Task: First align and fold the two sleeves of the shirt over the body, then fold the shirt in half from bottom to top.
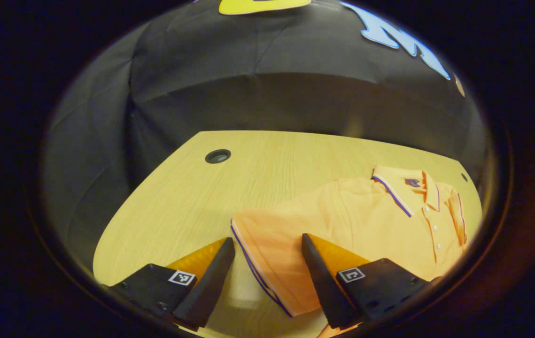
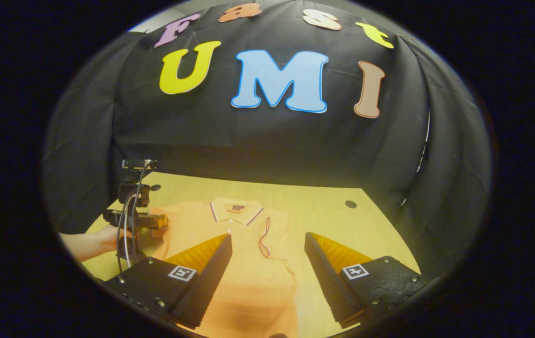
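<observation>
1. In the left gripper view we see the orange polo shirt (image 1: 366, 220) lying flat on the light wooden table (image 1: 192, 202), collar (image 1: 401, 185) toward the far right of that view and button placket facing up.
2. In that view the shirt's long axis runs from the collar, at the far right, down toward the near edge; its left sleeve (image 1: 272, 253) spreads sideways toward us, the striped cuff edge crossing the gap in front of the camera.
3. We find the left gripper (image 1: 267, 277) with its fingers spread wide apart, gripping nothing; one finger (image 1: 316, 267) overlaps the sleeve in the picture, but we cannot tell whether it touches the cloth.
4. A round cable hole (image 1: 218, 156) sits in the tabletop, well apart from the shirt.
5. In the right gripper view we see the shirt (image 2: 248, 263) lengthwise: collar (image 2: 236, 210) at the far end, body running toward the camera.
6. Its right sleeve (image 2: 272, 234) lies folded over the chest, the dark cuff trim forming a narrow loop.
7. The right gripper (image 2: 267, 277) hangs over the lower body of the shirt, fingers wide apart and holding nothing.
8. At the far left of that view we see a hand (image 2: 107, 234) holding the left gripper (image 2: 154, 221) beside the shirt's shoulder; cables hang from it.
</observation>
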Available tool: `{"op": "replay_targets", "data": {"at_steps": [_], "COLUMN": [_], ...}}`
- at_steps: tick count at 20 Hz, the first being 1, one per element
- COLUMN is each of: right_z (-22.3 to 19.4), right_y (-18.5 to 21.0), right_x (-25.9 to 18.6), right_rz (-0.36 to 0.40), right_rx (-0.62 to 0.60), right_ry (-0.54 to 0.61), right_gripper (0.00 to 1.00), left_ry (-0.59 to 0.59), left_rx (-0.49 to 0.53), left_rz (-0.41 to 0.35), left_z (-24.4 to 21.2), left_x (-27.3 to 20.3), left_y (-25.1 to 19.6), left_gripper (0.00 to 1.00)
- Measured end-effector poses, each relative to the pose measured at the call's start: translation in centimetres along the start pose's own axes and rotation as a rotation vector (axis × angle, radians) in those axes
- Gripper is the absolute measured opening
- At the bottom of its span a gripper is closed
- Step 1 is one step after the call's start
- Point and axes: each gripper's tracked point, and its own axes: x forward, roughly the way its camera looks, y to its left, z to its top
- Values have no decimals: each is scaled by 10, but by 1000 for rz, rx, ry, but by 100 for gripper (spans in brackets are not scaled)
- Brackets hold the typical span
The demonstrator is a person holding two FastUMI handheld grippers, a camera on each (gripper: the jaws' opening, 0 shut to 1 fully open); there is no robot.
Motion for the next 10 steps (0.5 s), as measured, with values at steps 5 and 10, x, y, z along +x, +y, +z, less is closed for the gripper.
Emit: {"op": "replay_targets", "data": {"at_steps": [5, 10], "right_z": [-3, -12], "right_y": [-9, -20], "right_x": [-8, -19], "right_rz": [-6, -23], "right_rx": [12, 18], "right_ry": [5, 22], "right_gripper": [97, 97], "left_ry": [8, 2], "left_rx": [5, 13], "left_rz": [-14, -26], "left_z": [-1, 0], "left_x": [-2, 0], "left_y": [-4, -6], "left_gripper": [57, 12]}}
